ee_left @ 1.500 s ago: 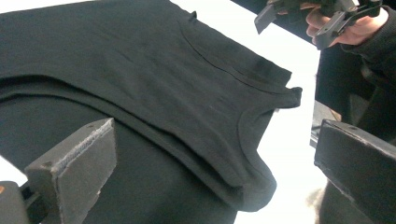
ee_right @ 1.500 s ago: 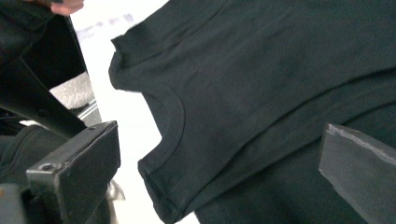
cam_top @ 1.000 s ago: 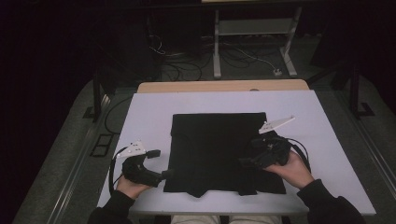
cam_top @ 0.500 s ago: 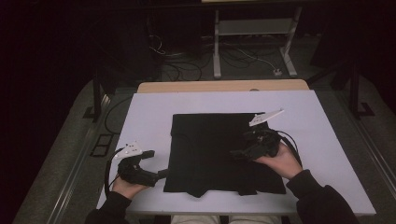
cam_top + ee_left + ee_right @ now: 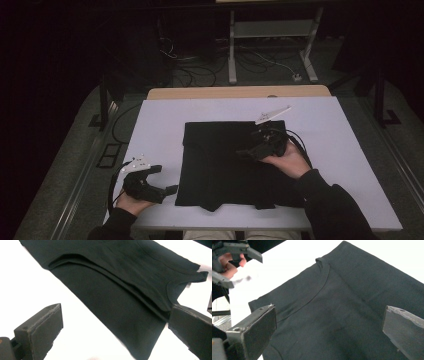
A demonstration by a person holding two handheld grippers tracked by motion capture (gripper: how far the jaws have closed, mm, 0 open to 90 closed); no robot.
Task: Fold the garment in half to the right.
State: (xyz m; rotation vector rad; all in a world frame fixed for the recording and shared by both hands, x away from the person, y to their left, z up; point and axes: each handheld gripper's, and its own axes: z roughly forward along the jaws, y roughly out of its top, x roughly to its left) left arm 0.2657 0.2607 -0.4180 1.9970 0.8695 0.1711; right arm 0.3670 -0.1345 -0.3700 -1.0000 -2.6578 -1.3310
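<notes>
While the black garment lay folded flat across the middle of the white desk, reaching its near edge, both tongs stood released. The left gripper hung just off the cloth's near left corner, jaws wide; the right gripper hovered over the cloth toward its far right part, jaws also apart. It looked light, limp and layered, likely to sag and slide, so a pinch through the layered corner or hem seemed best.
</notes>
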